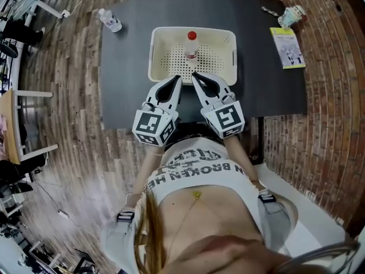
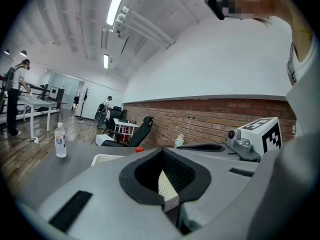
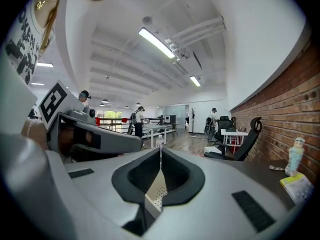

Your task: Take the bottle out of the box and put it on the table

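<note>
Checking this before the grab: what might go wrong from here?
1. The left gripper and the right gripper both have their jaws together. Reaching in like that would likely knock the upright bottle over rather than grip it.
2. Both tips are at the near wall of the box. A low approach might catch the rim and shove the box.
3. The grippers are close side by side and may bump each other.
</note>
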A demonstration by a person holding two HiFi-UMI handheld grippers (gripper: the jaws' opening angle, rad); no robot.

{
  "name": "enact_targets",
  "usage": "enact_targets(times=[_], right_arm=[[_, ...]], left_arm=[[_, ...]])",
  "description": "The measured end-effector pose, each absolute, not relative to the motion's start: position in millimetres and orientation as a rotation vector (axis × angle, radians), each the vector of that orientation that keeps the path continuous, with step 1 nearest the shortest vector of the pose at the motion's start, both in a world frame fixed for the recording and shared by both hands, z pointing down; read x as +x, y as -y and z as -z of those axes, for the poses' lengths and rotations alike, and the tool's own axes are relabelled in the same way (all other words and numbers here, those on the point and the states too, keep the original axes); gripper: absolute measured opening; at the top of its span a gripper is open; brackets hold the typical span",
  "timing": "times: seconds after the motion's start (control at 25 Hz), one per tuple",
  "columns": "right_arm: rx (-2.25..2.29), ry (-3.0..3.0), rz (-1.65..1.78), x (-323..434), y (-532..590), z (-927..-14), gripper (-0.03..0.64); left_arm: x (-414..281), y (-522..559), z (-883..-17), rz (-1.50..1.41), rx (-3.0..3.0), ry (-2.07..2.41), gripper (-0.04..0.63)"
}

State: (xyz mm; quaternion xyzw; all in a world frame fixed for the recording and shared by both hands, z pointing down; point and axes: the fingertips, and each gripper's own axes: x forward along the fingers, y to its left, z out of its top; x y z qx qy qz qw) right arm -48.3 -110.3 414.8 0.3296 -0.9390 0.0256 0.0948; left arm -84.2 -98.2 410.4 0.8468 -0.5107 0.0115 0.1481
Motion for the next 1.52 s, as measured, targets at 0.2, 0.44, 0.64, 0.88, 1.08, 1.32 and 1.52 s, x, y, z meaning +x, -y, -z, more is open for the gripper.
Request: enact_targets(times=[0.2,0.44,0.64,0.88,1.08,1.32,1.52], right_arm=[[1.029,2.758,-0.073,-61,114,-417,0.012],[1.06,2.718,-0.065,-84,121,-424,0.012],[1.126,2.694,-0.054,-95,127,-425,0.011],[1.182,2.677,-0.056,-90,134,-429,0.011],[1.171,2.686,-0.054,-76,144,-426,0.011],[1.094,2.713,-0.052,-61,154,-420,0.011],[1.061,2.738,-0.051,-52,162,-418,0.011]], left_arm=[[-96,102,-417,-0.043,2.448,1.411,0.005],[-121,106,-420,-0.046,2.465,1.367,0.005],[-136,109,-426,-0.051,2.488,1.321,0.005],[-133,113,-432,-0.074,2.505,1.283,0.005],[-123,125,-429,-0.058,2.503,1.317,0.005],[-105,141,-423,-0.029,2.471,1.38,0.005],[-92,149,-422,-0.041,2.465,1.409,0.005]])
